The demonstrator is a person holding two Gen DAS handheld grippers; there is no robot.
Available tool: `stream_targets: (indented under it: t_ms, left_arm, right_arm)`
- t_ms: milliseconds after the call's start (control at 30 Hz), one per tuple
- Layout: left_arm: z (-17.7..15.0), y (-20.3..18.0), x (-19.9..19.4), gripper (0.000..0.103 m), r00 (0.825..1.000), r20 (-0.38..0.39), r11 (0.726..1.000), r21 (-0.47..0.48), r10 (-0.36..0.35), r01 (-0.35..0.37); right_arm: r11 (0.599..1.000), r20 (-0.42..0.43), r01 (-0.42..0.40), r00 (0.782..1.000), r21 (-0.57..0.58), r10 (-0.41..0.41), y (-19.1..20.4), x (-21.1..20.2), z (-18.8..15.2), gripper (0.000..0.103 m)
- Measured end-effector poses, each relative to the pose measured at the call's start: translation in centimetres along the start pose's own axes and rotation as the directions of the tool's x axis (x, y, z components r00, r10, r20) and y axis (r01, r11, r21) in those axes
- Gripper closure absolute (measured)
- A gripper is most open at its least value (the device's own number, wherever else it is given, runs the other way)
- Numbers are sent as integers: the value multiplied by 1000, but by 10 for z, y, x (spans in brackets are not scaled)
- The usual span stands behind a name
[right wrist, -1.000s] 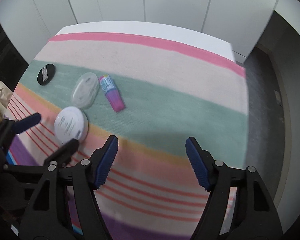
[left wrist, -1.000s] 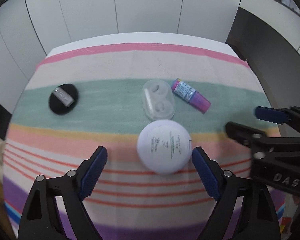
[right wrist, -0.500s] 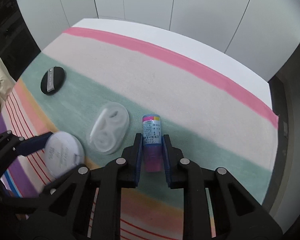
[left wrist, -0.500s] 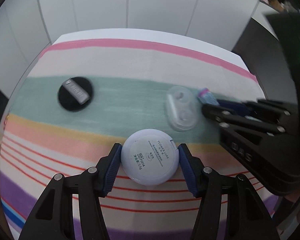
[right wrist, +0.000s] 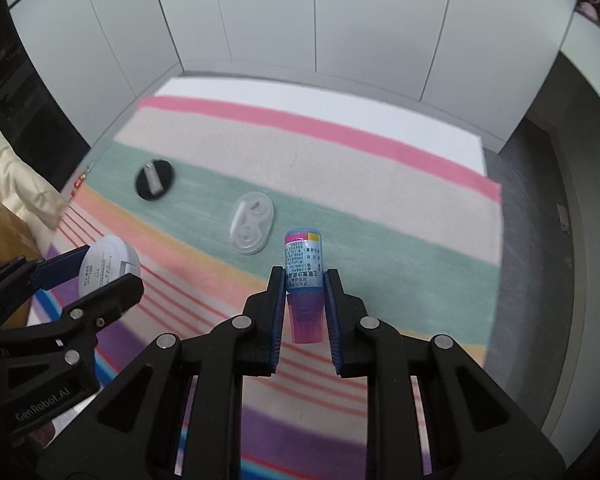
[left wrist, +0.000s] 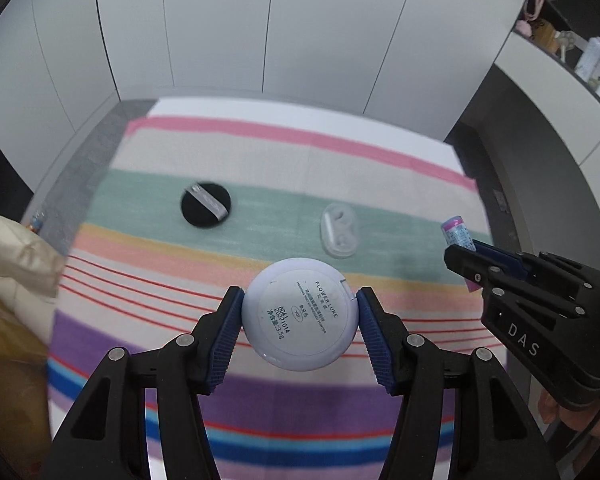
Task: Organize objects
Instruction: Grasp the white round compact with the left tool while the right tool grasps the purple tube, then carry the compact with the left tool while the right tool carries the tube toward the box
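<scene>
Compact and tube, each gripped in tongs, hang over striped cloth near white wall panels.

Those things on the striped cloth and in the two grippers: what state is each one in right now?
White powder compact: closed, held off the cloth by the left gripper.
Pink-capped tube: capped, clamped in the right gripper.
Black powder puff: lying flat on the striped cloth.
Clear plastic case: lying flat, untouched.

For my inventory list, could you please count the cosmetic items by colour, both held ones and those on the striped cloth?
White: 1, round compact
Black: 1, powder puff
Clear: 1, plastic case
Pink-purple: 1, small tube
Total: 4
</scene>
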State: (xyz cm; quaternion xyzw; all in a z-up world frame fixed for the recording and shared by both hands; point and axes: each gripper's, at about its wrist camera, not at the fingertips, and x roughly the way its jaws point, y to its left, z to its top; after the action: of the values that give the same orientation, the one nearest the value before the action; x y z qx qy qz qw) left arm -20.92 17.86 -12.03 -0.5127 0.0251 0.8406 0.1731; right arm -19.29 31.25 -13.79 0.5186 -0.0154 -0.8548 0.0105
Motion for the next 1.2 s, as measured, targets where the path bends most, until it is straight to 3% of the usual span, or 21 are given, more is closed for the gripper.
stream_targets:
  t_ms: [167,567,700,833,1000,1200]
  left_arm:
    - [-8,2,-54,45,999,52,1000,17,3,-4]
    - [-57,9,-150,45,988,152,999,34,16,-22]
    - [-66,25,-176,45,979,205,1000,19,7,-11]
    - [-71,40,-190,45,968,241,997,22,64,-72]
    - [-81,67,-190,45,970,228,996,-35,82,-76]
    - [-85,97,-194,45,961,245,990,-83,131,-114]
  right_arm:
    - [1000,45,22,999,7,-22,3,-59,-15,83]
    - [999,83,34,996,11,-35,20,-149,-63,83]
    - [999,120,31,992,-11,-29,34,-164,-72,83]
    - [1000,112,-15,994,-8,15,49,-166,-72,83]
    - [997,170,-58,983,-53,66,76,-177,-62,83]
    - [989,157,-76,983,-128,96,110,-165,-59,83]
